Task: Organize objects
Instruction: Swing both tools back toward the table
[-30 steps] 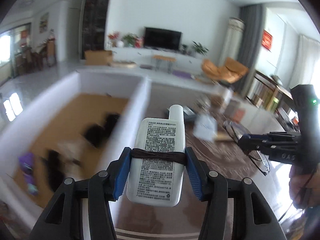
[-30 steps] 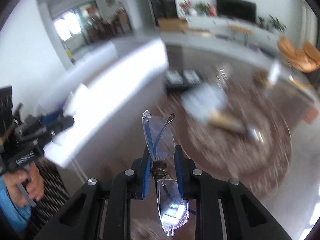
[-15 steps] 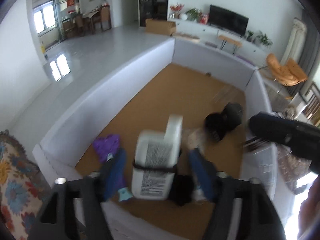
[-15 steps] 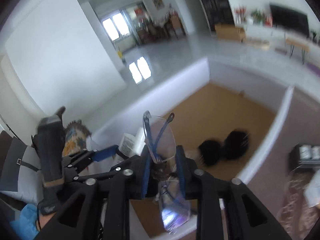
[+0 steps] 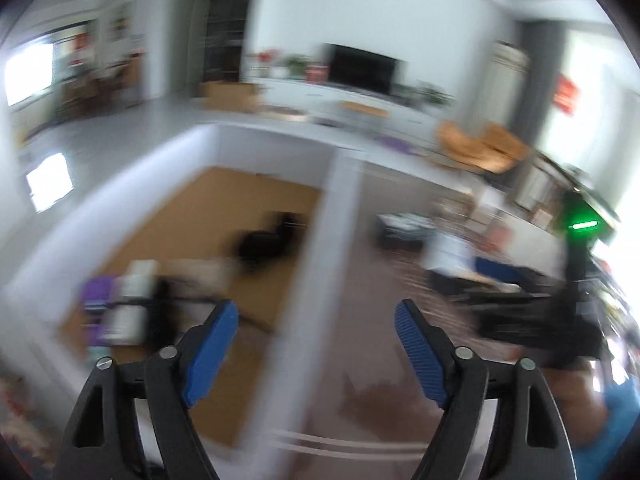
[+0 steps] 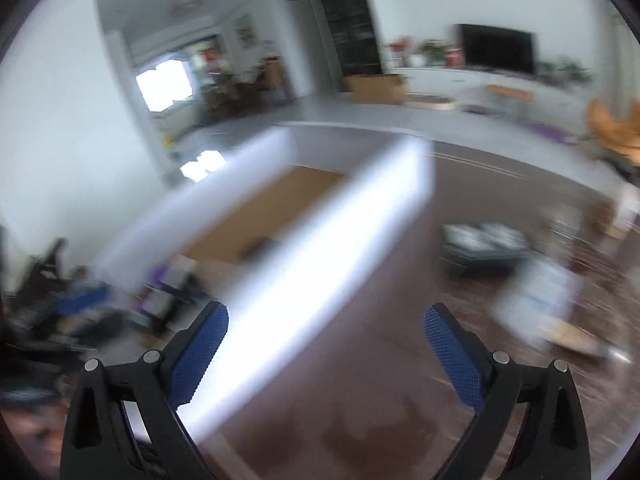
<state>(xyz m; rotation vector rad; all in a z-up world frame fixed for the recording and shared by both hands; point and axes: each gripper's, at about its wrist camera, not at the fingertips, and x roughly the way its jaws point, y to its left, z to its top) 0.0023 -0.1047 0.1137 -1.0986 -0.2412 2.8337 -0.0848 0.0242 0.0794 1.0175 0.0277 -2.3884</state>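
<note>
Both views are blurred by motion. My left gripper point(image 5: 316, 316) is open and empty, above the right wall of the white box point(image 5: 320, 248). The white bottle point(image 5: 130, 304) lies inside the box on its brown floor, at the near left, next to a purple item point(image 5: 94, 292) and black items point(image 5: 266, 240). My right gripper point(image 6: 326, 320) is open and empty, to the right of the white box point(image 6: 304, 264). The glasses are not clearly visible. The right gripper also shows in the left wrist view point(image 5: 532, 312).
A brown patterned tabletop point(image 6: 360, 400) lies to the right of the box. On it are a dark tray point(image 6: 480, 248) and a white packet point(image 6: 536, 300). A living room with a TV point(image 5: 362, 68) and an orange chair point(image 5: 480, 148) lies beyond.
Both grippers have opened. The left let go of the white bottle, which now lies in the box. The right let go of the glasses. Both have swung right, away from the box.
</note>
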